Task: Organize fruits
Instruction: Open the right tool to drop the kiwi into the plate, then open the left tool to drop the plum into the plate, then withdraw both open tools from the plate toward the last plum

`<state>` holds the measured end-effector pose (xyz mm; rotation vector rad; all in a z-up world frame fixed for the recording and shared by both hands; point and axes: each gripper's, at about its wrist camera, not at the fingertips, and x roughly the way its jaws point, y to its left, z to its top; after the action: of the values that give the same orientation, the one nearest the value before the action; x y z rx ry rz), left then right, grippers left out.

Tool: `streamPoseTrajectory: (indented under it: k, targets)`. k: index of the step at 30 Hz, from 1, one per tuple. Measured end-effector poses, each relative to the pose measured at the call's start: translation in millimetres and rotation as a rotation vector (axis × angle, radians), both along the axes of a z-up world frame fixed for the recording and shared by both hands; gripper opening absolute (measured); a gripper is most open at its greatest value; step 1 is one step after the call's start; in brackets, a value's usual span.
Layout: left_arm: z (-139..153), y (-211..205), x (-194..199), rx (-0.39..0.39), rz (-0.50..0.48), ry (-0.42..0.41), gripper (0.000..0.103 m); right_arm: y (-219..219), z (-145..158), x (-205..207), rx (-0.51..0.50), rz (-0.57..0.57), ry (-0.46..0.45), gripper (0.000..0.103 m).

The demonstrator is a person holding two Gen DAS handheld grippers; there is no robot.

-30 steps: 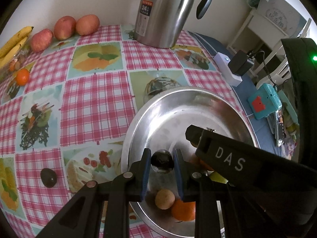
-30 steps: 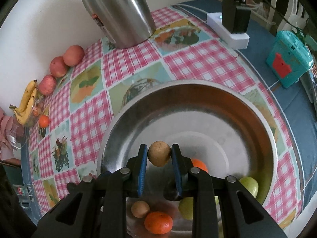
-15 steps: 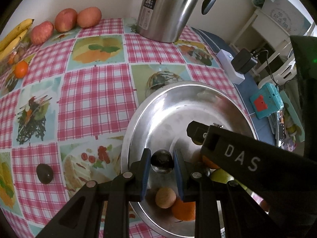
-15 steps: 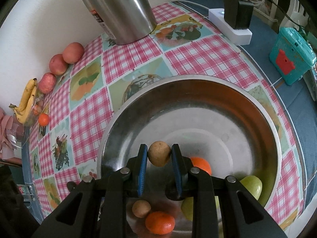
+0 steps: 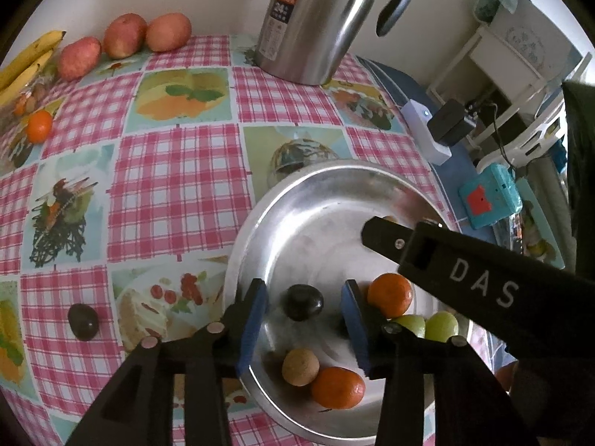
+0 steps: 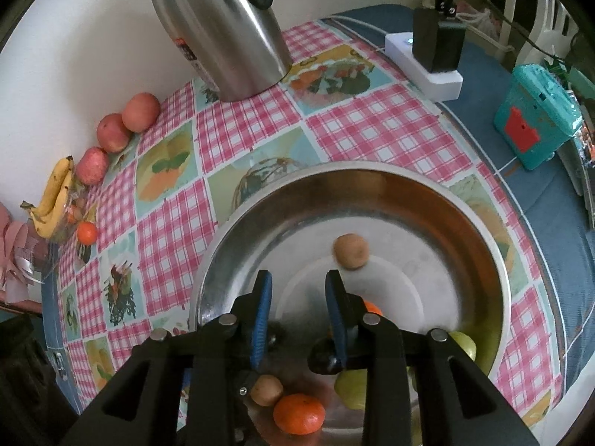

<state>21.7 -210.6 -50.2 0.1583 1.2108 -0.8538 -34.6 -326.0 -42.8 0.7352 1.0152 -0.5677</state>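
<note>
Both grippers hang over the steel bowl (image 5: 260,223), which stands at the near right edge of the table with the pink checked tablecloth (image 5: 174,178). The left gripper (image 5: 305,301) has its jaws opening; the dark plum (image 5: 303,301) lies between the blue pads, touching neither, on the bowl floor. The right gripper (image 6: 299,297) is also opening, with nothing between its jaws; the brown longan (image 6: 350,251) lies just beyond its fingertips inside the bowl (slightly blurred, so possibly rolling).

Step in hand, as judged: release of two fruits into the bowl, which also holds two tangerines, green grapes and another longan (image 5: 300,367). The next move calls for lifting both grippers clear and reaching for fruit left on the cloth: a second plum (image 5: 83,321) toward the near left edge, a tangerine (image 5: 39,126) near the left edge, and three apples (image 5: 124,35) with bananas (image 5: 29,57) at the far left corner.

Legible writing: "DAS" in white on the right gripper's body, seen from the left wrist view. The steel kettle (image 5: 316,18) at the far edge carries a label reading "24"; its smaller print is unreadable.
</note>
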Motion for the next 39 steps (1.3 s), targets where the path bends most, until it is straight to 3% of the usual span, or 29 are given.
streamPoseTrajectory:
  k: [13, 30, 35, 38, 39]
  targets:
    - [13, 36, 34, -0.015, 0.163, 0.003, 0.049, 4, 3, 3, -0.014, 0.015, 0.001, 0.031]
    - [26, 93, 67, 0.008, 0.360, -0.025, 0.065, 31, 22, 14, -0.067, 0.093, -0.006, 0.031]
    - [23, 95, 68, 0.053, 0.382, -0.046, 0.091, 35, 22, 16, -0.086, 0.105, 0.013, 0.057]
    - [22, 96, 69, 0.071, 0.394, -0.062, 0.099, 34, 19, 16, -0.099, 0.105, 0.035, 0.073]
    - [22, 97, 70, 0.073, 0.399, -0.065, 0.101, 34, 18, 16, -0.103, 0.105, 0.041, 0.074]
